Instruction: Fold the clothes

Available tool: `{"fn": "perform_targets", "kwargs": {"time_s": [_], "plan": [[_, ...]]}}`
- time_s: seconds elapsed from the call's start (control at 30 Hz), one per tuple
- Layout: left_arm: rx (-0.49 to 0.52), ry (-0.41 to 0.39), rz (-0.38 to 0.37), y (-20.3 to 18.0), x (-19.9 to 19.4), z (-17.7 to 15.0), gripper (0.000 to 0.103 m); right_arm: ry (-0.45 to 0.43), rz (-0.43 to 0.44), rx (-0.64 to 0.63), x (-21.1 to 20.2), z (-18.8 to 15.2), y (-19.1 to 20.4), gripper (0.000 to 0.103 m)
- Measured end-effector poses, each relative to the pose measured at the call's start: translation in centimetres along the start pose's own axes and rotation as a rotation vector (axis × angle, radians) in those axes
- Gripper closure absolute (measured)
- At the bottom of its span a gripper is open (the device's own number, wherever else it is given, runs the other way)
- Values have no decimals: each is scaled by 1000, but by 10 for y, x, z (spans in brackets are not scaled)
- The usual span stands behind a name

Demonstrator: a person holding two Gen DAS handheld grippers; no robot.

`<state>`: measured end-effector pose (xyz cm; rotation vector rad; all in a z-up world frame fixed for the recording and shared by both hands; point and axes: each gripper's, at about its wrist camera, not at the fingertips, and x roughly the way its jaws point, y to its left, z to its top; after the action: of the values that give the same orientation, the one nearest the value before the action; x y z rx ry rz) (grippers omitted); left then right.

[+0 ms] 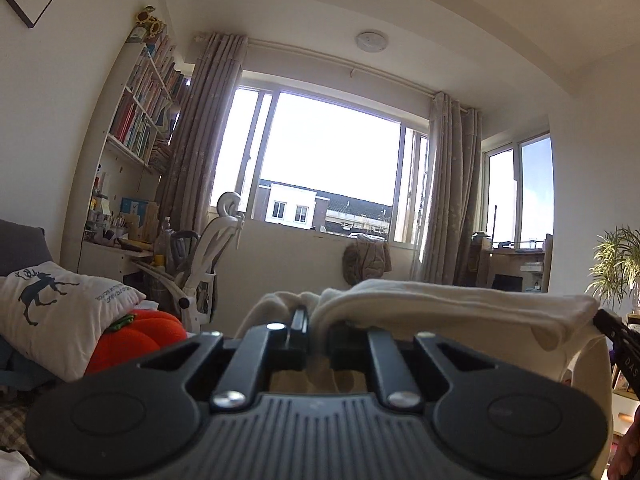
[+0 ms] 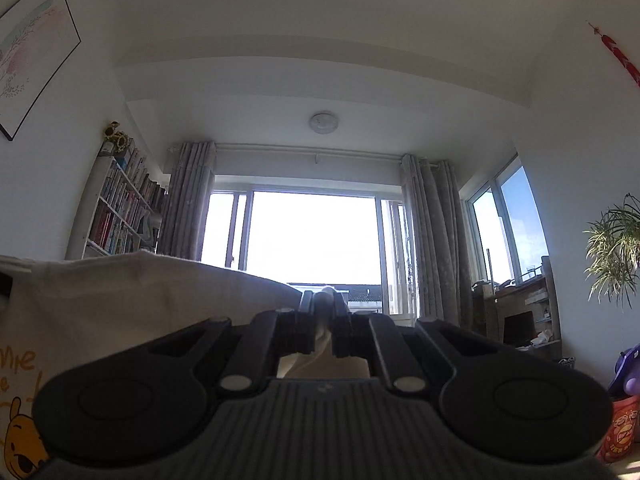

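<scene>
Cream garment [image 1: 452, 304], a T-shirt by the look of it with a yellow bear print [image 2: 18, 436] showing in the right wrist view, is held up in the air in front of the window [image 1: 328, 156], its top edge stretched between the two grippers. Left gripper [image 1: 316, 320] is pinched nearly shut on a bunched fold of the cloth, fabric draping over its right finger. Right gripper [image 2: 323, 312] is likewise narrow, clamped on a wad of the same cloth, the rest hanging off to its left. Judging from this, the step is lift-and-spread before laying it flat. To do it well: keep both pinches firm, hold the two grippers at equal height so the top edge runs straight against the window line, pull apart just enough to take out the sag, no more or the cloth slips. Let the hem hang free before lowering. Risk: the left grip holds a thick bunch, may shed layers. The place to lay it is not in view. Below the window to the left: white chair [image 1: 212, 256], deer-print pillow [image 1: 60, 312], orange cushion [image 1: 140, 334]; bookshelf [image 1: 136, 120] left of the curtain.
</scene>
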<state>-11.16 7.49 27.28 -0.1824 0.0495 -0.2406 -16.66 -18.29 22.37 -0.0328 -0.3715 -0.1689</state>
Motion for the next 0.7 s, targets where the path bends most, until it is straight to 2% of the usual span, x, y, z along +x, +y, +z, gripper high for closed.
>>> {"fn": "perform_targets", "kwargs": {"time_s": [0.1,0.17,0.2,0.23,0.27,0.3,0.33,0.37,0.4,0.47,0.6,0.67,0.7], "plan": [[3,150,17,9,67,-42,91,130,-26,-42,42,-45,3,95],[27,259,25,13,118,-80,78,247,-78,-154,75,-99,11,95],[24,349,58,23,151,-108,74,326,-98,-217,94,-133,15,95],[11,437,94,33,182,-136,69,448,-84,-233,112,-170,15,95],[-29,508,138,46,201,-159,69,580,-57,-211,126,-206,12,95],[-63,549,173,58,209,-179,70,713,-28,-185,139,-243,8,95],[-93,581,204,68,215,-196,71,781,-32,-177,143,-265,4,95],[-103,585,219,75,213,-206,68,843,-38,-170,147,-286,1,95],[-105,590,221,80,210,-211,63,866,-34,-152,150,-292,-3,95],[-88,596,237,90,201,-217,45,887,-24,-118,156,-295,-9,95],[-56,566,307,100,183,-210,38,895,8,-108,156,-289,-7,88],[-65,575,276,101,176,-209,28,912,44,-118,163,-286,-8,83],[-56,588,254,99,174,-210,24,924,67,-127,163,-285,-7,75]]}}
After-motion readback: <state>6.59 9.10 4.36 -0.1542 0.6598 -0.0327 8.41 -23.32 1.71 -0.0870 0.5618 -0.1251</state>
